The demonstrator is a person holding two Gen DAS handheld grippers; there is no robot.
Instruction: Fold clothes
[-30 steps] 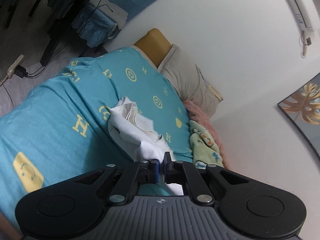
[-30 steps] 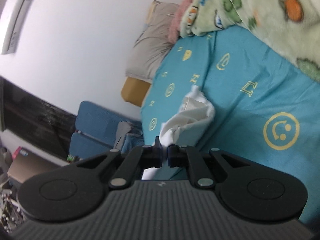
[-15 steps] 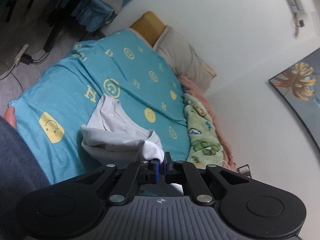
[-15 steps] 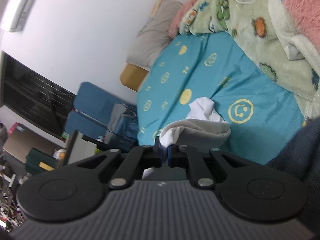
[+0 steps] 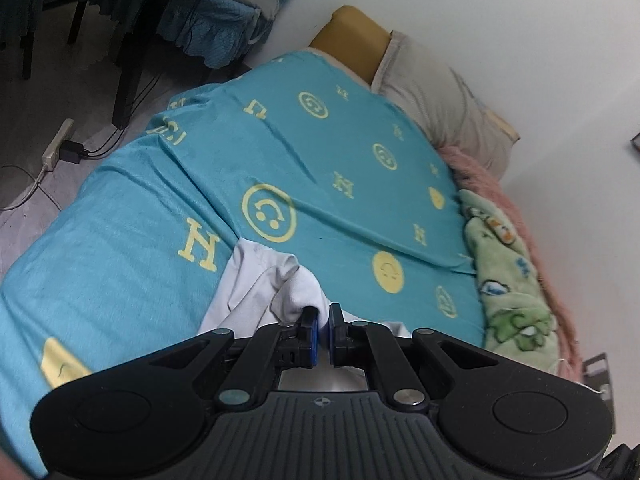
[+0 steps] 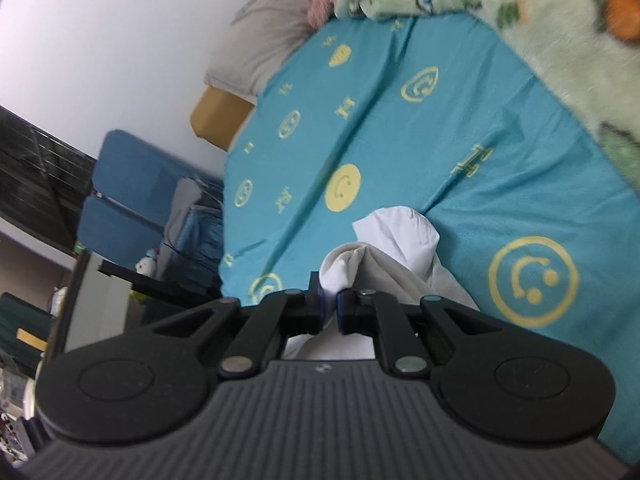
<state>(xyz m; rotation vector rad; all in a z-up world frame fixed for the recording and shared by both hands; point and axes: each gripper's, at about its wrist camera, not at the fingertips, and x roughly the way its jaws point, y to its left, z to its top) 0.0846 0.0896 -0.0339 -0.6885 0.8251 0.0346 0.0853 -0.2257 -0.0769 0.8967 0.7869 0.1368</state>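
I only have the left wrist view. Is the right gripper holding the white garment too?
Observer: Yes, the right gripper is shut on the white garment, cloth bunched between its fingers.
Operator: What's beyond it on that side?
Observer: A green cartoon blanket lies along the blue bedsheet.
Operator: Anything off the bed?
Observer: A small white plush toy stands on a dark shelf beyond the bed's edge.

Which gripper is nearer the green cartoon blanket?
Right, by apparent size. The right gripper sees the green cartoon blanket large and close; the left gripper sees it off to its right.
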